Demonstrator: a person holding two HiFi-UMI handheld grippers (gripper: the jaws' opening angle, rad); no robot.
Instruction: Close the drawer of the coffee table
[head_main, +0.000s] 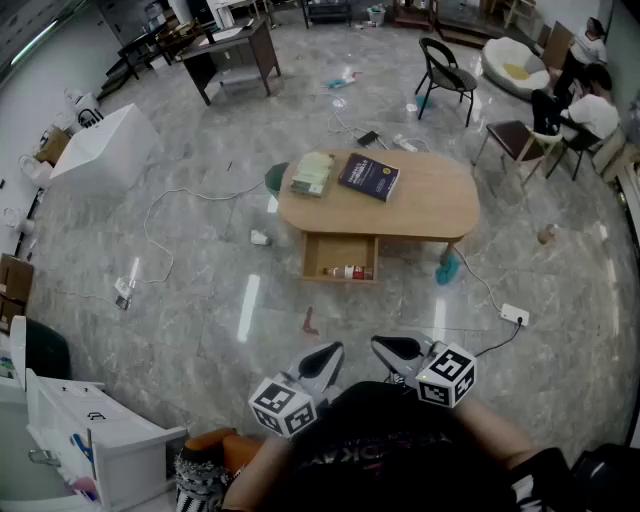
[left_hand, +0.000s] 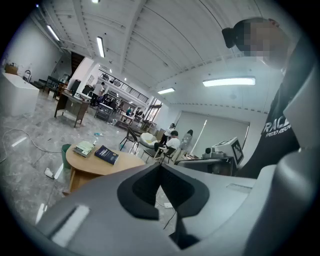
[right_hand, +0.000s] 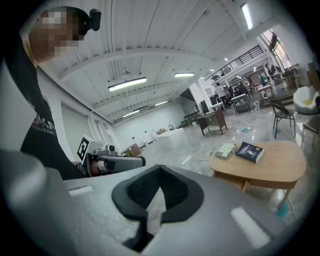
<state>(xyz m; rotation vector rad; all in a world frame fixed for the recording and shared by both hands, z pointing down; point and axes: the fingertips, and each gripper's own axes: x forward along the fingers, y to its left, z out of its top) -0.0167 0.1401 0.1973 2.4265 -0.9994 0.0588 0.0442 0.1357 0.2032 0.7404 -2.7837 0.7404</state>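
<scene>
The oval wooden coffee table (head_main: 430, 210) stands mid-floor, and its drawer (head_main: 340, 258) is pulled out toward me with a small bottle (head_main: 350, 271) lying inside. On the top lie a dark blue book (head_main: 368, 177) and a pale green book (head_main: 312, 173). My left gripper (head_main: 325, 358) and right gripper (head_main: 395, 350) are held side by side close to my body, well short of the table, both shut and empty. The table (left_hand: 100, 162) shows at the left of the left gripper view, beyond the closed left gripper (left_hand: 160, 164). In the right gripper view the table (right_hand: 265, 165) sits right of the closed right gripper (right_hand: 160, 167).
Cables and a power strip (head_main: 514, 315) lie on the marble floor near the table, and a teal object (head_main: 447, 268) sits by its right leg. A white drawer unit (head_main: 90, 440) is at my near left. Chairs (head_main: 445, 75) and seated people (head_main: 590, 110) are at the back right.
</scene>
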